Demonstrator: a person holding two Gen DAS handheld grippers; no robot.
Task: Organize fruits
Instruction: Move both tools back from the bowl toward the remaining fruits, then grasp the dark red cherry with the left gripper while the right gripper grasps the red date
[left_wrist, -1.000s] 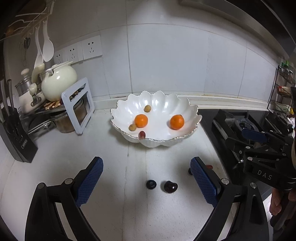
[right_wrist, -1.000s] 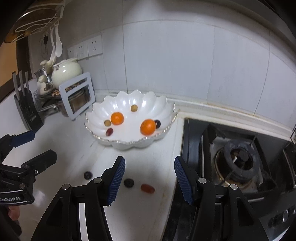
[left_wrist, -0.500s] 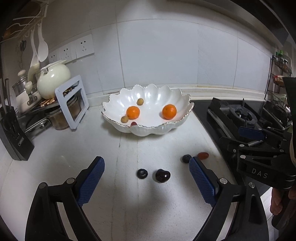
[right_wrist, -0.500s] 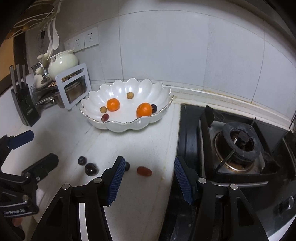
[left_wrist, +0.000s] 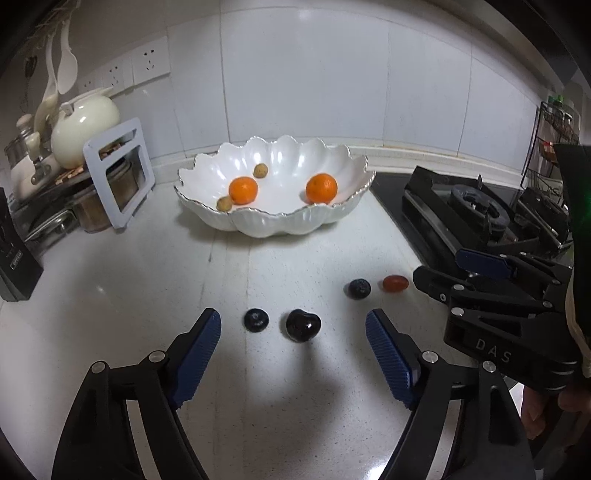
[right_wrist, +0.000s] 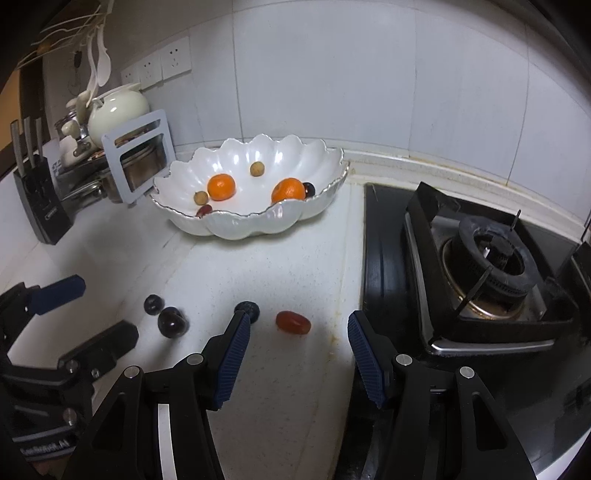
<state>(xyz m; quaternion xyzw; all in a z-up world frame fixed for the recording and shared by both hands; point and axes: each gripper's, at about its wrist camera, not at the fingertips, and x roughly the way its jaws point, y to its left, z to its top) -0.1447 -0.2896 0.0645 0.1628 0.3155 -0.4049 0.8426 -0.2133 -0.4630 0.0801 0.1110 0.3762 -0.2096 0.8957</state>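
Observation:
A white scalloped bowl (left_wrist: 258, 221) (right_wrist: 236, 225) at the back of the counter holds two oranges (left_wrist: 242, 190) (right_wrist: 221, 187), small brown fruits and dark ones. Loose on the counter lie a dark cherry (left_wrist: 303, 325) (right_wrist: 172, 321), two blueberries (left_wrist: 256, 319) (left_wrist: 359, 288) (right_wrist: 248, 309) and a red cherry tomato (left_wrist: 395, 283) (right_wrist: 293, 322). My left gripper (left_wrist: 293, 356) is open and empty, the cherry just ahead between its fingers. My right gripper (right_wrist: 297, 354) is open and empty, just behind the tomato.
A gas stove (right_wrist: 480, 266) fills the counter's right side. A knife block (right_wrist: 40, 206), a pot rack with a white frame (right_wrist: 136, 162) and a cream teapot (right_wrist: 118, 110) stand at the back left. A wire rack (left_wrist: 557, 125) hangs at far right.
Both grippers have pulled back and lower over the counter. The loose fruits now sit nearer their fingers and the bowl looks farther away. Both stay open.

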